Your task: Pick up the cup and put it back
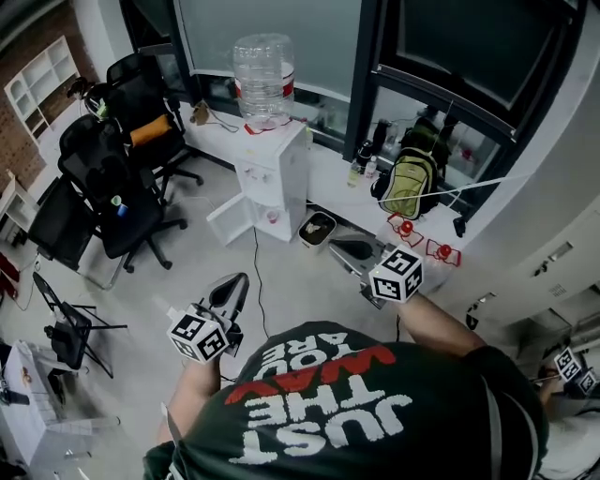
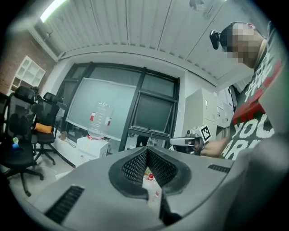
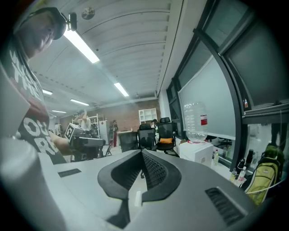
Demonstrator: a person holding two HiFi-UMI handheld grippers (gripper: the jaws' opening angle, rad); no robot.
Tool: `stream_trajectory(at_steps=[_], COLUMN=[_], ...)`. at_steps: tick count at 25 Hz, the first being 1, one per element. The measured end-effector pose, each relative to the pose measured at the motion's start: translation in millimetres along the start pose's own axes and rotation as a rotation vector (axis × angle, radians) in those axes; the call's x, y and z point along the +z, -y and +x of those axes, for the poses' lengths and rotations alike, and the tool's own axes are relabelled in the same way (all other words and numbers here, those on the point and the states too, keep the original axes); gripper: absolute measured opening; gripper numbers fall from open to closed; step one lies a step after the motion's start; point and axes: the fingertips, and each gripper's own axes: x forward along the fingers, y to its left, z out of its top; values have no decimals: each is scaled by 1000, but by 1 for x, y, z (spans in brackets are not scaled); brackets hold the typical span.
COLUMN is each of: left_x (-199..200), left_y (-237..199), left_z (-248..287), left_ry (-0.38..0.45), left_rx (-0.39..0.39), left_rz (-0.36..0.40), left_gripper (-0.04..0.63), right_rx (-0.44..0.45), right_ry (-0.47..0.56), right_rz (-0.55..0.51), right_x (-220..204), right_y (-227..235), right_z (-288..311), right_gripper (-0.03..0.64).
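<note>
Over the grey floor, ribbed left tongs and right tongs sit closed.

We saw the room evenly lit and rather dim. A long ceiling lamp glowed above the right gripper, slightly overexposed; another strip shone above and left of the left gripper. The window pane ahead of it was dark. Both gripper views bent and darkened at their edges.

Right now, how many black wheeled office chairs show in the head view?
2. The chair with an orange cushion stands by the window; the second chair sits nearer. A dark shape at the left edge may be a third.
</note>
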Motion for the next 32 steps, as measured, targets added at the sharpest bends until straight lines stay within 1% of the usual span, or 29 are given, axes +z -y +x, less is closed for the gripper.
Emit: stream_trajectory(at_steps=[5,8,13,17,20,24,27,29,32], left_x=[-10,-17,-20,-21,-24,-18,-1,16,43], left_y=[22,24,-7,-44,-90,-180,-254,-300,-366], left_z=[40,54,66,77,86,104,114,119,125], left_ry=[-16,-41,-48,-53,-60,-63,-90,-107,-120], left_rx=[-18,-25,-11,-40,-70,-123,-183,-219,-251], left_rz=[-9,-11,-40,-50,-62,-92,-81,-65,-48], left_gripper=[8,8,8,8,8,8,8,8,8], right_rx=[14,14,10,-5,-27,-79,-128,-138,-145], right_ry=[-12,-18,-36,-56,-74,-88,-64,-48,-32], right_rz=[-10,4,20,22,19,16,61,86,93], right_x=[-8,-14,-22,-23,-23,-18,1,17,48], right_y=[29,44,61,75,87,113,128,133,140], right_z=[-18,-19,1,37,76,152,227,276,341], right_gripper=[34,34,34,34,34,34,34,34,34])
